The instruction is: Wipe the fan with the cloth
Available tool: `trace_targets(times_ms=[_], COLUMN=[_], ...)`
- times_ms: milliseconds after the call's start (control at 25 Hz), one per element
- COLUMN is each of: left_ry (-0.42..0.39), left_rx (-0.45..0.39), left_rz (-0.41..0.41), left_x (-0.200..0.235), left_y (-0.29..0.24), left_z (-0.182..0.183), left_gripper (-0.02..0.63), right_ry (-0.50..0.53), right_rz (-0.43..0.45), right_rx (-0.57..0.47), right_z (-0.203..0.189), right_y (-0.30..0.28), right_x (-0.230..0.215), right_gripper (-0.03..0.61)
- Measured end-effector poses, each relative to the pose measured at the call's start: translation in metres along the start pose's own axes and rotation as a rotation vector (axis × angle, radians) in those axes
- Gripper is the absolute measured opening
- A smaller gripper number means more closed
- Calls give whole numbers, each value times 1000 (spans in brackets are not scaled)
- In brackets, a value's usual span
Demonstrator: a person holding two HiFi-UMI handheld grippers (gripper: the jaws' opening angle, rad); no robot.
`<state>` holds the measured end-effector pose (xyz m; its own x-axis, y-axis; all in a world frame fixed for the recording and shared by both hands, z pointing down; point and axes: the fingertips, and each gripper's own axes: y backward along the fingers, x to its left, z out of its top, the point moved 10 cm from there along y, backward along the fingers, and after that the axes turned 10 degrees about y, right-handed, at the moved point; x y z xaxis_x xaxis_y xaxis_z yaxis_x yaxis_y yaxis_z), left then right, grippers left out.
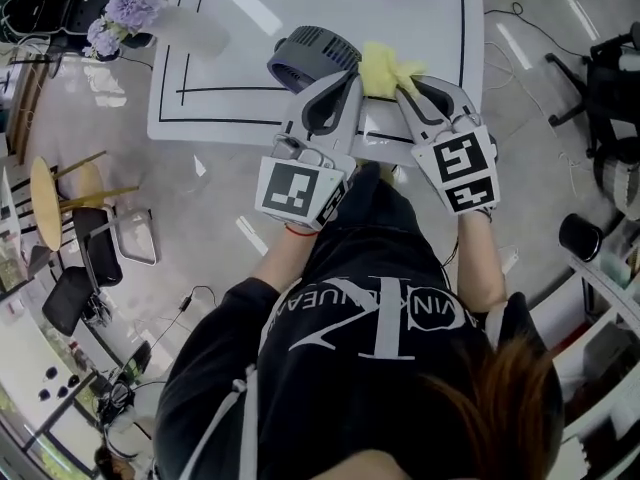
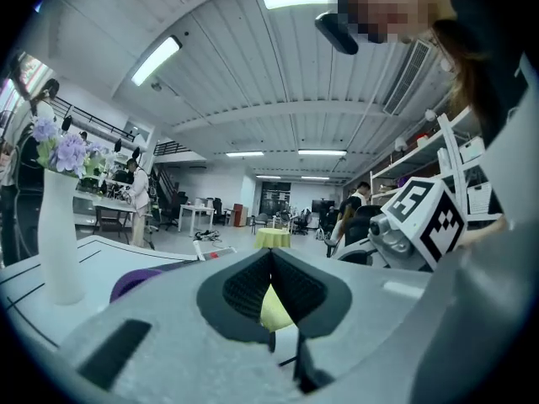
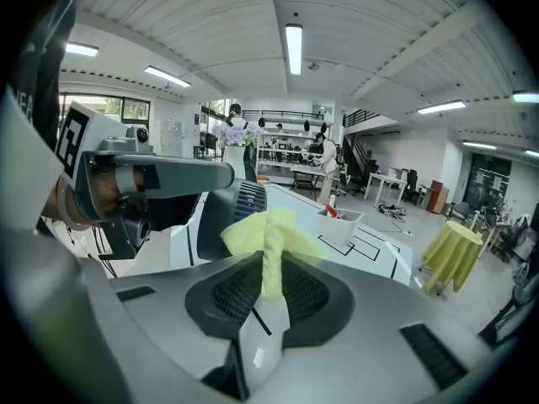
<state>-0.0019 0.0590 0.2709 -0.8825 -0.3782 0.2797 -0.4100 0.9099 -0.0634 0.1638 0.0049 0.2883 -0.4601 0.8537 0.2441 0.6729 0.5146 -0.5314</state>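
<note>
Open workshop hall, strip lights overhead, desks and people far back. White table (image 1: 420, 8) marked with black lines; a vase of purple flowers (image 1: 130, 6) at its far left corner.

Fan (image 1: 312, 53): dark grey, vented housing, sits on the table near its front edge. Yellow cloth (image 1: 385, 68) is just right of it, close enough that contact can't be ruled out.

Right gripper (image 1: 408, 86): fingers pressed on the cloth, a bunched fold pinched between the pads, loose corners flaring past the tips toward the fan.

Left gripper (image 1: 350, 78): fingertips meet, nothing past them. A yellow sliver shows in the gap behind the tips, probably the cloth seen through it rather than gripped. It hangs just over the fan's near side.

Judgement: wipe is about to start or barely begun.
- Lead with the flared cloth, not the hard tips, so fabric meets the housing first.
- Light pressure; sweep along the vents, not across.
- The fan looks light and could slide, so steady it with the left gripper.
- The pinch holds only a narrow fold and could pull free if it snags on a vent.
</note>
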Motion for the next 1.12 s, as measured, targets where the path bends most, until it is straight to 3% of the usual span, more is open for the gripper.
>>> trace_targets(times_ms=[320,640,720,840,1000,1120], left_ry=[49,43,28,13,-137,-146], left_rx=[1,-23,-34,-86,-91,-143], left_rz=[-66,-15,53,205,506,691], left_x=[-5,13,28,42,34,26], left_y=[-13,0,-2,2,-3,-9], left_z=[8,26,29,34,43,48], left_gripper=[11,11,11,11,11,11], right_ry=[-18,48,65,130,283,394], right_rz=[-55,-10,35,176,373,510], right_rx=[1,16,-6,-55,-140,-189], right_z=[12,35,38,44,56,64], right_y=[-4,-23,-35,-55,-55,-46], right_x=[-23,-37,-43,-51,-85,-108], right_gripper=[60,60,60,60,60,60])
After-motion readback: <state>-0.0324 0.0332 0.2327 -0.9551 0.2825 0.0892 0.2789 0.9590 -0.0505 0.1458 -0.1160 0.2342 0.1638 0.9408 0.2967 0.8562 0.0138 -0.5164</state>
